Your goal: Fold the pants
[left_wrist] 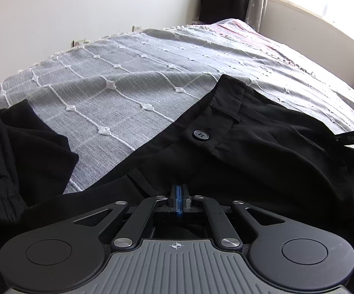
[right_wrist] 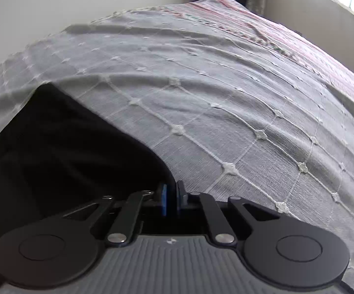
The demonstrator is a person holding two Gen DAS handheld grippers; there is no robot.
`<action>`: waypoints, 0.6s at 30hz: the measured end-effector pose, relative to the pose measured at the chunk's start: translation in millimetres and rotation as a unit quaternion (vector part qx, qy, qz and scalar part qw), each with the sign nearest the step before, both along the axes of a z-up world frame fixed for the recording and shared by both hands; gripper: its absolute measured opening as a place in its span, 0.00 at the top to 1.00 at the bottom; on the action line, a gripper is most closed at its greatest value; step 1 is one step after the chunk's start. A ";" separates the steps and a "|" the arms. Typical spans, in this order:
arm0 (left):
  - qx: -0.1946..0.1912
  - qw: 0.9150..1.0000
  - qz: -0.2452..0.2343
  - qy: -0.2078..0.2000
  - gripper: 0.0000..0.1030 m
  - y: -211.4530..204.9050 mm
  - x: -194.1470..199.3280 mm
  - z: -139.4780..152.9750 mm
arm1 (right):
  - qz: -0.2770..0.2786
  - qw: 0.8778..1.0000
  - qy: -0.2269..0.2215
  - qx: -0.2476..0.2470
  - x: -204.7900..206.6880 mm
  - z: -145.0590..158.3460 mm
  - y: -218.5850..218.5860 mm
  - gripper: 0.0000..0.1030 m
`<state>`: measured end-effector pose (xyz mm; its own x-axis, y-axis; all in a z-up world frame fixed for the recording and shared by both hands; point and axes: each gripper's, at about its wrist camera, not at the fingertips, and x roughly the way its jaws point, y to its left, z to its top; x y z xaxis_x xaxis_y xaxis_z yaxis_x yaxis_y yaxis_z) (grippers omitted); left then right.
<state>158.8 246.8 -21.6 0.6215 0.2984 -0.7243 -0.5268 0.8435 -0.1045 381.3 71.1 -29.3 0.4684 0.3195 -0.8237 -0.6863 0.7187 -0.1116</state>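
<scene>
In the left wrist view, the black pants (left_wrist: 250, 152) lie on a bed covered with a grey bedspread (left_wrist: 118, 78) that has a white stitched grid. The waistband with its button (left_wrist: 200, 134) is turned toward the far side, and a strap or belt end (left_wrist: 353, 138) hangs at the right edge. The left gripper (left_wrist: 179, 196) has its two blue pads pressed together on the near fold of the pants fabric, so it is clamped on the cloth. A second dark garment (left_wrist: 22, 147) lies at the left, just beside the pants, and I judge that it could get in the way of a fold to that side.

In the right wrist view, the right gripper (right_wrist: 171, 193) sits at the edge of the pants (right_wrist: 66, 152), where the black cloth meets the bedspread (right_wrist: 225, 103). Its pads stand close with a narrow gap, and the dark edge seems to be pinched between them, but the picture is a little blurred there.

The folding seems to be at its beginning: the pants look spread and gripped at two places, with no neat fold visible yet. The main folds are still to do. The bed beyond is free of other things.
</scene>
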 end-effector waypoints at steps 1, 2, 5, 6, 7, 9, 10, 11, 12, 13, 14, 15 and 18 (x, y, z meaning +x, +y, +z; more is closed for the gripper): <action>0.008 1.000 0.000 -0.001 0.96 -1.3 0.8 -0.8 | 0.003 1.000 -0.001 0.003 -5.6 4.2 -1.2 0.71; 0.018 1.000 -0.001 -0.002 0.96 -2.8 1.4 -1.5 | 0.001 1.000 -0.001 0.014 -11.4 10.8 -4.6 0.71; 0.036 0.999 -0.001 -0.004 0.97 -6.2 3.8 -3.0 | 0.004 0.999 -0.018 0.047 -37.1 36.2 -16.3 0.71; 0.037 0.999 0.001 -0.005 0.97 -5.8 3.6 -3.4 | 0.011 0.998 -0.027 0.054 -48.7 44.5 -19.1 0.71; 0.034 0.999 0.004 -0.007 0.97 -4.8 3.4 -3.3 | 0.020 0.997 -0.037 0.061 -63.9 53.1 -21.9 0.71; 0.020 1.000 0.009 -0.010 0.97 -1.3 2.3 -1.9 | 0.034 0.996 -0.055 0.069 -96.8 66.0 -27.5 0.71; 0.009 1.000 0.013 -0.013 0.97 1.6 0.9 -0.8 | 0.038 0.995 -0.065 0.068 -118.5 70.9 -30.2 0.71; -0.009 1.000 0.017 -0.018 0.96 6.3 -1.5 0.9 | 0.043 0.994 -0.069 0.068 -139.1 72.9 -32.0 0.71; -0.030 0.999 0.019 -0.025 0.96 11.1 -4.3 3.2 | 0.047 0.994 -0.070 0.068 -154.4 71.2 -33.0 0.70; -0.058 0.998 0.012 -0.036 0.96 15.4 -7.8 6.6 | 0.054 0.994 -0.070 0.067 -176.2 69.7 -34.5 0.70; -0.099 0.993 -0.006 -0.066 0.97 19.2 -13.6 12.6 | 0.057 0.994 -0.068 0.068 -190.7 65.6 -35.1 0.70; -0.139 0.984 -0.027 -0.105 0.96 21.0 -21.2 19.8 | 0.057 0.994 -0.067 0.067 -205.4 60.7 -35.6 0.70; -0.200 0.947 -0.106 -0.226 0.75 14.7 -45.7 44.3 | 0.046 0.994 -0.085 0.053 -236.0 39.3 -34.1 0.70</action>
